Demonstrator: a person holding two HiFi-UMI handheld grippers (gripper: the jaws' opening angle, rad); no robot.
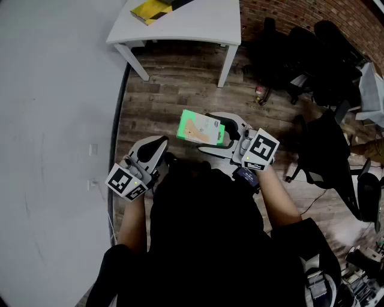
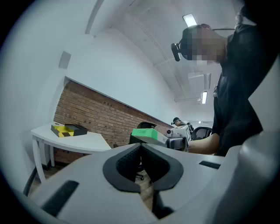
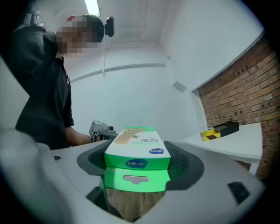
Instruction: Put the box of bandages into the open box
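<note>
My right gripper is shut on the box of bandages, a green and white carton held flat above the wooden floor, in front of the person's body. In the right gripper view the box of bandages fills the gap between the jaws, whose pads press its two sides. My left gripper hangs level to the left with its jaws together and nothing between them. The open box, yellow and black, lies on the white table far ahead. The left gripper view shows this open box at the left.
A white wall runs along the left. Dark office chairs crowd the right side by a brick wall. Wooden floor lies between me and the table legs.
</note>
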